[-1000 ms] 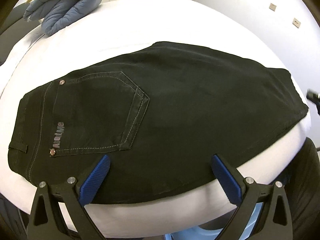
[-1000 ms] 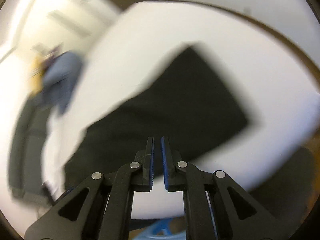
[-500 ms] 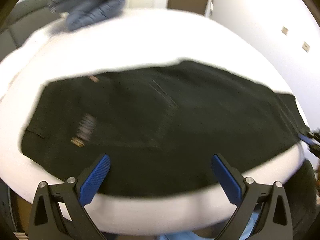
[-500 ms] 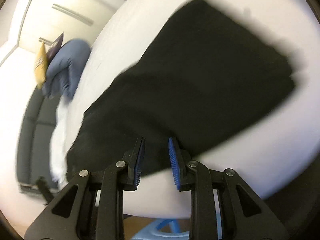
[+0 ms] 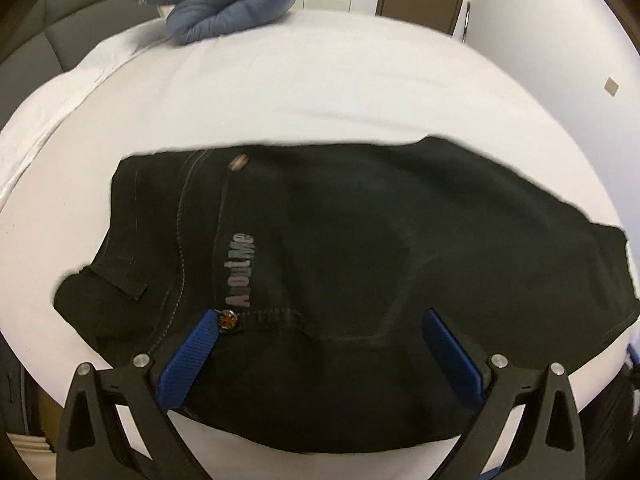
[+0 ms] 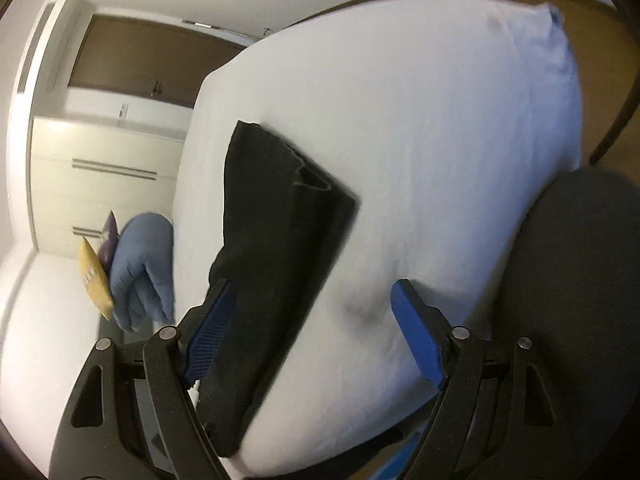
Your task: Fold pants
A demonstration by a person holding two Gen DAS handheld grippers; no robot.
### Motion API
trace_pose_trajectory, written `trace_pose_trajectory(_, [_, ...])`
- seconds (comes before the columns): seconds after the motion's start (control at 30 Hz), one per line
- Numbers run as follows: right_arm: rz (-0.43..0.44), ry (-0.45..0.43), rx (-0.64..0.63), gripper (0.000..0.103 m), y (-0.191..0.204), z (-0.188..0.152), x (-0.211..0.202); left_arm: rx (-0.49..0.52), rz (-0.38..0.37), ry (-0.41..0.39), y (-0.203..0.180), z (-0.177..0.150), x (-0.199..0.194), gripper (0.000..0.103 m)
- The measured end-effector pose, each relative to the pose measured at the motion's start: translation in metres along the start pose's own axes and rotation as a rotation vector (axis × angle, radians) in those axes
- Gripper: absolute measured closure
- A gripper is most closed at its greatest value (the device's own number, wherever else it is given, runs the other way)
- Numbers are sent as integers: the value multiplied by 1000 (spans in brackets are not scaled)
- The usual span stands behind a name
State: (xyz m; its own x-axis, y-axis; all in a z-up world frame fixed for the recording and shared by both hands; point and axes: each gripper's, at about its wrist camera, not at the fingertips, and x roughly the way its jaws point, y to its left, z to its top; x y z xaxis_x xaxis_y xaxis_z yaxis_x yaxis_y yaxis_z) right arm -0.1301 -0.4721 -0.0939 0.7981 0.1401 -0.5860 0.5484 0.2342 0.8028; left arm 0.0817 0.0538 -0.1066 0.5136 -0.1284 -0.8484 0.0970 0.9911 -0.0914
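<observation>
Black pants (image 5: 360, 264), folded into a compact slab, lie flat on a white bed (image 5: 320, 92), back pocket with grey lettering uppermost. Left tool (image 5: 320, 344): blue pads spread wide above the near edge of the pants, gripping nothing. Right tool (image 6: 308, 320): jaws opening, the pants' end and bare sheet between them, pads not pressing. A rolled blue quilt (image 5: 228, 4) rests at the far side.

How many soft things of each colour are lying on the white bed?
Black: 1, the folded pants
Blue: 1, the rolled-up quilt
Yellow: 1, the cushion
Purple: 1, the cushion behind it
Total: 4, all on the bed
</observation>
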Motion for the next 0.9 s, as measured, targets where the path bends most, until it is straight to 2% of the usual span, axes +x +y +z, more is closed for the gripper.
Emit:
trace_pose_trajectory(0.07, [15, -19, 16, 23, 3, 5, 6, -33, -42, -22, -16, 6, -8, 0])
trace_pose_trajectory(0.13, [28, -27, 50, 23, 5, 9, 9, -40, -159, -49, -31, 12, -20, 0])
trace_pose_trajectory(0.17, [46, -30, 46, 24, 10, 13, 12, -32, -181, -54, -39, 15, -26, 0])
trace_pose_trajectory(0.23, [49, -19, 8, 25, 21, 18, 31, 14, -197, -77, -65, 21, -24, 0])
trace_pose_trajectory(0.3, [76, -7, 51, 25, 19, 20, 44, 43, -211, -81, -83, 21, -15, 0])
trace_pose_trajectory(0.4, [122, -5, 132, 29, 11, 18, 48, 50, -232, -26, -96, 24, 13, 0])
trace_pose_trajectory(0.47, [136, -26, 175, 31, 6, 19, 54, 70, -205, 7, -97, 14, 27, 0])
trace_pose_trajectory(0.57, [167, -54, 205, 33, 7, 21, 57, 54, -192, 75, -81, 4, 46, 1])
trace_pose_trajectory(0.67, [167, -60, 216, 56, 4, 25, 63, 71, -186, 55, -77, -3, 45, 1])
trace_pose_trajectory(0.7, [161, -54, 215, 70, 4, 27, 68, 81, -181, 59, -77, -4, 45, 1])
trace_pose_trajectory(0.73, [151, -45, 214, 77, 4, 28, 73, 86, -178, 64, -78, -3, 46, 1])
trace_pose_trajectory(0.77, [149, -44, 213, 80, 4, 29, 78, 84, -178, 66, -80, 0, 46, 0])
trace_pose_trajectory(0.83, [137, -47, 189, 92, 6, 30, 84, 63, -183, 72, -80, 0, 47, 0])
trace_pose_trajectory(0.9, [112, -53, 171, 97, 12, 34, 95, 53, -184, 75, -79, 0, 49, 0])
